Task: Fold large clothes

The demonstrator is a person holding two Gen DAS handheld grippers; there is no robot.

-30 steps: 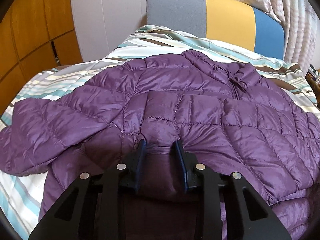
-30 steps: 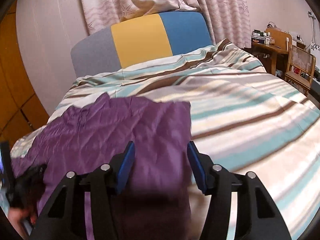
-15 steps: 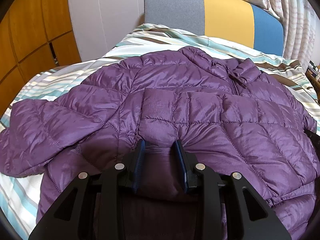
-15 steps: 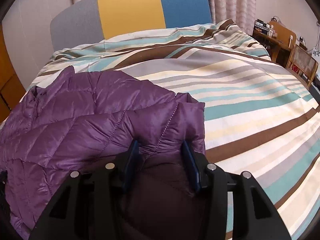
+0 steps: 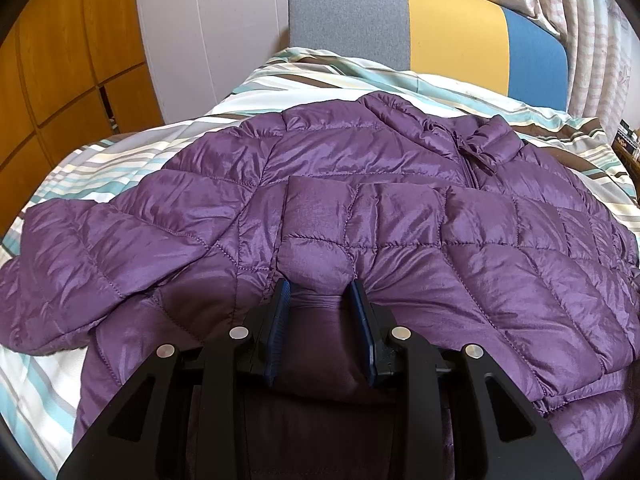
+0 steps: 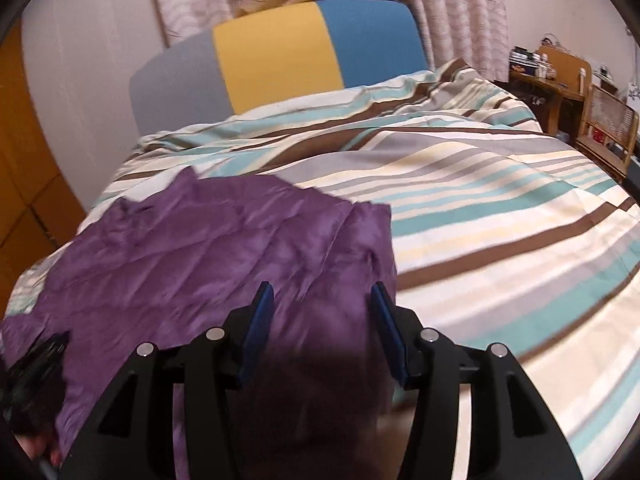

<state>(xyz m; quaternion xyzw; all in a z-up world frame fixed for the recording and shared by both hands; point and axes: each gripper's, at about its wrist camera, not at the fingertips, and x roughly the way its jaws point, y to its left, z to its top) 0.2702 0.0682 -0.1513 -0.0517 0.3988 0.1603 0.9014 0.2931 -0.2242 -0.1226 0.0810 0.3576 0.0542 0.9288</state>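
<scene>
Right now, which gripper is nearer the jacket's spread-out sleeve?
Left. The left gripper pinches the jacket just beside the sleeve; the right gripper, its fingers just opening slightly with fabric between them, is at the jacket's opposite edge.

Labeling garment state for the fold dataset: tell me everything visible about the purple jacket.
The purple jacket is a quilted puffer with a shiny, nylon-like shell, stitched in squares. It lies spread on the striped bedcover, collar and zipper toward the headboard, one sleeve stretched out to the left in the left wrist view. Its near edge is bunched between the pads of the left claw, which is shut on it. In the right wrist view the jacket is blurred; fabric sits between the right claw pads, which have just been opening; grip unclear.
</scene>
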